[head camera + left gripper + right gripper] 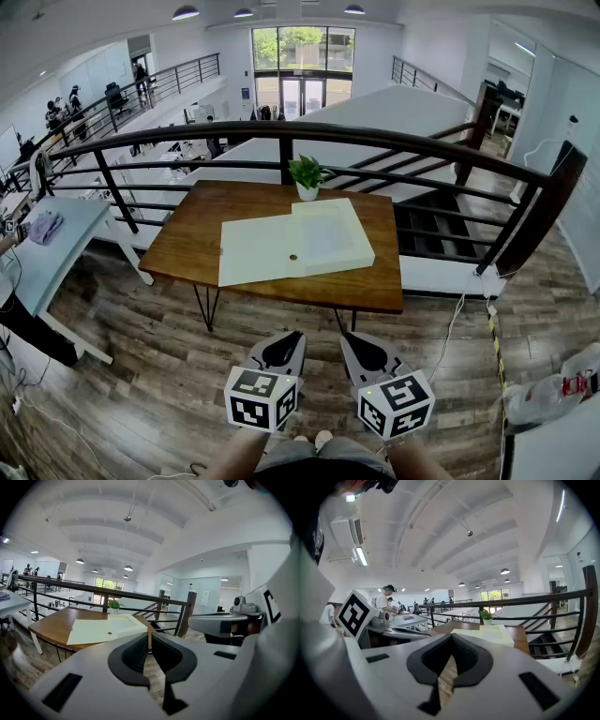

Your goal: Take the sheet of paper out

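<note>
A pale cream flat folder (pixel 262 249) with a small round button lies on the wooden table (pixel 187 239). Its right half (pixel 328 234) stands thicker and shows a whiter rectangle; I cannot tell whether that is the sheet. My left gripper (pixel 284 343) and right gripper (pixel 358 343) hang low over the plank floor, well short of the table's front edge. Both are shut on nothing. From the left gripper (pixel 150 637) the folder (pixel 101 630) lies far ahead to the left. From the right gripper (pixel 451 639) the folder (pixel 487 633) lies ahead.
A small potted plant (pixel 307 178) stands at the table's back edge, just behind the folder. A black railing (pixel 281 136) runs behind the table, with stairs (pixel 441 216) to the right. A light blue table (pixel 56 258) stands at the left. Plastic bottles (pixel 553 394) lie at the lower right.
</note>
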`<state>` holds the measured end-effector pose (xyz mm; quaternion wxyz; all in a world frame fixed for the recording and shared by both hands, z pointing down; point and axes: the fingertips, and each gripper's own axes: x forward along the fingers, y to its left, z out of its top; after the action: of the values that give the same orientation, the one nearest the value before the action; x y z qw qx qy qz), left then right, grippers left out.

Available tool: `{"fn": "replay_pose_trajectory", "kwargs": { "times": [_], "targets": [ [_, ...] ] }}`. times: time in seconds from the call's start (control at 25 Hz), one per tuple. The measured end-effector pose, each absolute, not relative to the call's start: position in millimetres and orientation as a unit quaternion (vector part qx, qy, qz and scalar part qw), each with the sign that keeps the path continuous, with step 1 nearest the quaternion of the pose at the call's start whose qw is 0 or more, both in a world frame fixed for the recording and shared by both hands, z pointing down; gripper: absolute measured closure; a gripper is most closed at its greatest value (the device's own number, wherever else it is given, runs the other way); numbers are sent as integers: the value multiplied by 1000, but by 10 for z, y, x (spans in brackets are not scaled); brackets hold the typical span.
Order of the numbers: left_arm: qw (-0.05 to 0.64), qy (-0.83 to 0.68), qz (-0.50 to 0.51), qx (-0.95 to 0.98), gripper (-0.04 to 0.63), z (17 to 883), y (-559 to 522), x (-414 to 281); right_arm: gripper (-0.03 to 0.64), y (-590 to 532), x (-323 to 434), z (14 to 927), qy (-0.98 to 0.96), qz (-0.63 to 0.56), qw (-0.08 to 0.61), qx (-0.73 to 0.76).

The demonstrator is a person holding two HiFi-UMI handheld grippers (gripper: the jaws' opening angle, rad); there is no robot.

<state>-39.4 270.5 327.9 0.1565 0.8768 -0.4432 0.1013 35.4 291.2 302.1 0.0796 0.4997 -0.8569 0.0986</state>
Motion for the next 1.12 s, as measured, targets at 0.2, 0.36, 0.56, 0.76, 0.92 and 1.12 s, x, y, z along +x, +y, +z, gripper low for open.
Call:
{"fn": "replay_pose_trajectory", "kwargs": {
  "times": [0.2, 0.36, 0.56, 0.76, 0.92, 1.12],
  "targets": [
    [144, -447, 111, 876, 563, 3289, 2607, -351, 591, 2810, 427, 3037, -855, 96, 87, 503],
    [142, -449, 121, 874, 563, 3329, 2569, -338, 591, 2786, 447, 3045, -856, 86, 100, 500],
    [138, -454, 116, 873, 563, 3278, 2518, -326, 591, 2773, 445, 3025, -861, 89, 84, 493],
    [136, -454, 117, 873, 563, 3302, 2433, -250, 591, 2743, 492, 3018, -873, 88, 78, 473],
    [135, -461, 122, 869, 563, 3361, 2379, -191, 591, 2700, 553, 3132, -877, 102, 75, 464],
    [142, -466, 118, 865, 563, 3437, 2351, -119, 591, 2673, 613, 3314, -877, 122, 75, 459]
  ]
}}
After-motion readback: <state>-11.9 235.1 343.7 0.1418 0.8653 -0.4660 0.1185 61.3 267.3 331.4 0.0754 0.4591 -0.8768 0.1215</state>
